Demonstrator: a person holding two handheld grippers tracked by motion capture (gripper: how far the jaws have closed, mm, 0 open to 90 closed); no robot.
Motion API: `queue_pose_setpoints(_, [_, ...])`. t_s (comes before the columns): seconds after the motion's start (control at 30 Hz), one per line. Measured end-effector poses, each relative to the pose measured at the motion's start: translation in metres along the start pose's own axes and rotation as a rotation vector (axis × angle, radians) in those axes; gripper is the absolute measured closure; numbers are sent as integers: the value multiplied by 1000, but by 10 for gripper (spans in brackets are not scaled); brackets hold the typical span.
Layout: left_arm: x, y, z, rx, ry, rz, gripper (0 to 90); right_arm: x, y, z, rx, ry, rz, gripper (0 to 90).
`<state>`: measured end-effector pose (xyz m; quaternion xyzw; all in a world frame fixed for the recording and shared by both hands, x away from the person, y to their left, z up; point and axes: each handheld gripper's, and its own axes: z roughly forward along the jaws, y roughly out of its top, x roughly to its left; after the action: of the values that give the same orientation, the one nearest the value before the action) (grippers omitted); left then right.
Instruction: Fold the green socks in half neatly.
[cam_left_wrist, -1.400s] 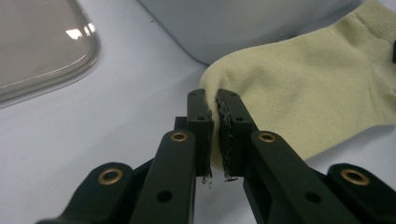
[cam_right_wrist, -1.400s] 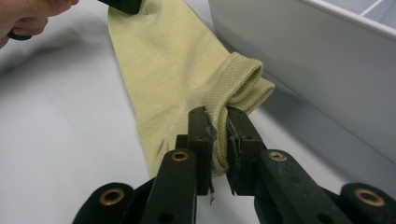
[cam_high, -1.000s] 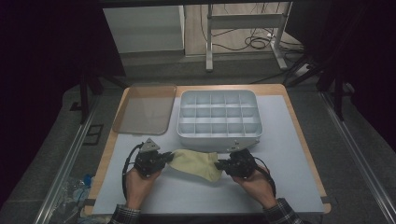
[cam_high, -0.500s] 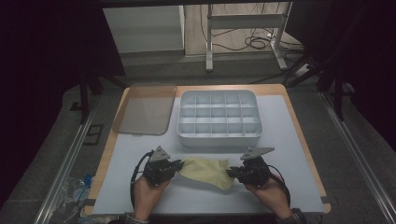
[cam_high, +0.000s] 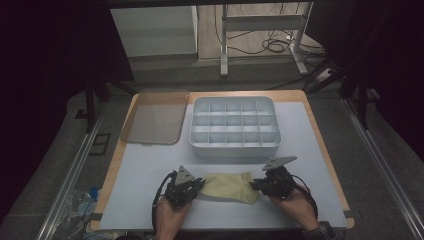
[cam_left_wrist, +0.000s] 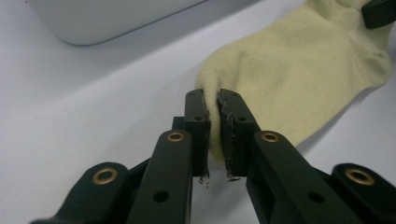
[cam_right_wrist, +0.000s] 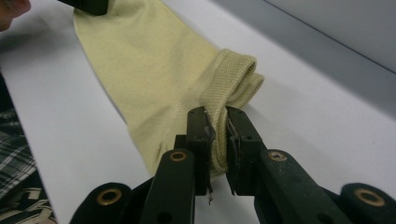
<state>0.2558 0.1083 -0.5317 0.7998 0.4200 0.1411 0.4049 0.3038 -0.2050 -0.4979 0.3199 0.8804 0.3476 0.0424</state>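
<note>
— On top of the one pale grey tabletop with a wooden rim (cam_high: 150, 170), what can you count, biggest first?

— One light grey plastic organiser tray (cam_high: 234, 148) at the far middle, rectangular with rounded corners and split into fifteen square cells, three rows of five. Just left of it lies one flat translucent brownish plastic lid (cam_high: 155, 116), also round-cornered. Near the front edge lies one pale yellow knitted sock (cam_high: 231, 186), soft and flattened, stretched sideways between the two tools.

— And the tools?

— Two black hard-plastic two-jaw grippers, one in each of the person's two hands. The left gripper (cam_left_wrist: 212, 122) is pinched narrow on the sock's smooth-knit end, fabric squeezed between its pads. The right gripper (cam_right_wrist: 217, 135) is likewise clamped narrow on the ribbed cuff, whose thicker band folds over just past the jaws.

— Anything smaller?

— Each gripper carries one grey three-cornered plate on top, and a checked sleeve shows at the right wrist
</note>
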Motion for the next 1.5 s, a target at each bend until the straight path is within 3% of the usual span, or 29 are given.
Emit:
queue_pose_setpoints(0.2, [0, -2, 8, 32, 34, 27, 778, -4, -3, 10, 17, -45, -31, 786])
queue_pose_setpoints(0.33, [5, -3, 10, 38, 42, 17, 695, -4, -7, 16, 26, -79, -47, 745])
queue_pose_setpoints(0.53, [9, -1, 6, 19, 57, 11, 535, -3, -6, 11, 12, -105, -59, 652])
queue_pose_setpoints(0.63, [11, 0, 3, 9, 57, 10, 504, -3, -6, 5, -9, -106, -52, 591])
queue_pose_setpoints(0.73, [12, 0, 1, -1, 38, 3, 502, -3, -6, 2, -18, -106, -52, 587])
queue_pose_setpoints(0.97, [15, -4, 7, 20, -22, -30, 585, 0, -6, -6, -52, -106, -58, 587])
queue_pose_setpoints(1.13, [13, -7, 11, 26, -18, -21, 622, 0, -7, -8, -59, -106, -61, 587])
queue_pose_setpoints(1.23, [12, -7, 12, 28, -31, -31, 699, 0, -7, -9, -65, -107, -61, 587])
queue_pose_setpoints(1.3, [13, -7, 12, 30, -64, -45, 750, 0, -6, -9, -69, -107, -61, 588])
queue_pose_setpoints(1.33, [13, -7, 13, 32, -83, -52, 812, 1, -6, -8, -75, -102, -61, 598])
queue_pose_setpoints(1.5, [14, -5, 13, 39, -90, -62, 832, 3, -2, -4, -85, -79, -62, 691])
